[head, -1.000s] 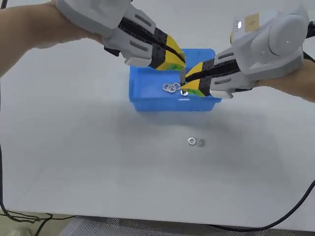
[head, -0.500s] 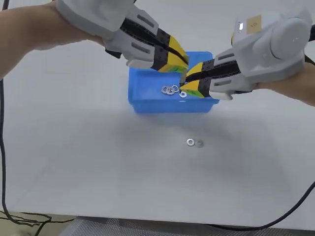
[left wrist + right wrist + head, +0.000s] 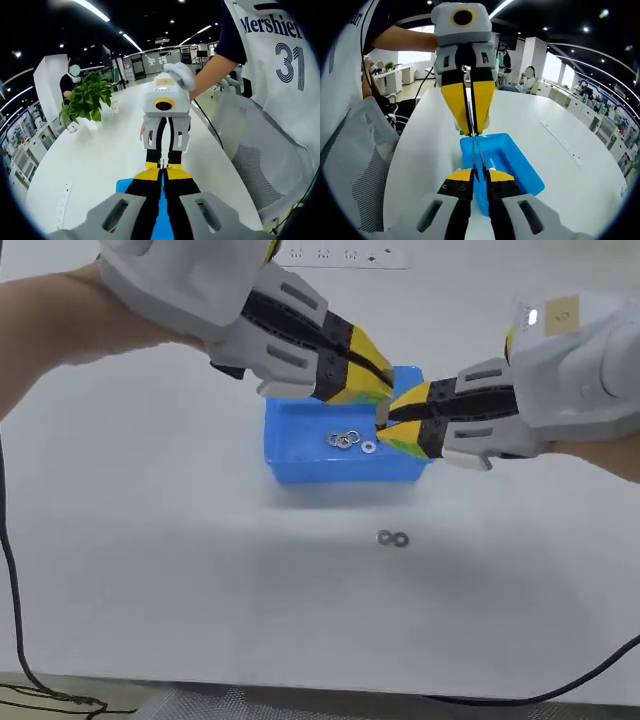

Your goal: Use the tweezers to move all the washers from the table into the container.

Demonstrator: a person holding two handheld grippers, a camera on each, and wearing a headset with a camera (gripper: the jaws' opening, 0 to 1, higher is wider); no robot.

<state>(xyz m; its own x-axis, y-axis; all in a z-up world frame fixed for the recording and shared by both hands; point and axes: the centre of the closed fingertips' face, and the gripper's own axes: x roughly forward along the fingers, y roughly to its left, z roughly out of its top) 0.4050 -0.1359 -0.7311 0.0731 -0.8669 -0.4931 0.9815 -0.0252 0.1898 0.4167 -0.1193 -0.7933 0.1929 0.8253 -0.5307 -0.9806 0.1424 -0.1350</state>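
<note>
A blue container (image 3: 300, 466) stands mid-table with several washers (image 3: 345, 440) on its floor. Two more washers (image 3: 393, 539) lie side by side on the white table in front of it. My left gripper (image 3: 378, 390) comes in from the upper left and my right gripper (image 3: 386, 424) from the right; their yellow tips meet above the container's right half. Thin dark tweezers (image 3: 472, 142) run from between the left gripper's jaws (image 3: 471, 131) down into the right gripper (image 3: 479, 175), which is closed on them over the container (image 3: 515, 167). The tweezers' tip is hidden.
A power strip (image 3: 340, 255) lies at the table's far edge and a black cable (image 3: 10, 570) hangs off the left side. A potted plant (image 3: 85, 100) stands further down the long table. Bare tabletop surrounds the container.
The head camera has shifted. Both grippers have risen slightly over the container, the right one drawing back to the right. The washer that was at the tweezers' tip now lies on the container floor.
</note>
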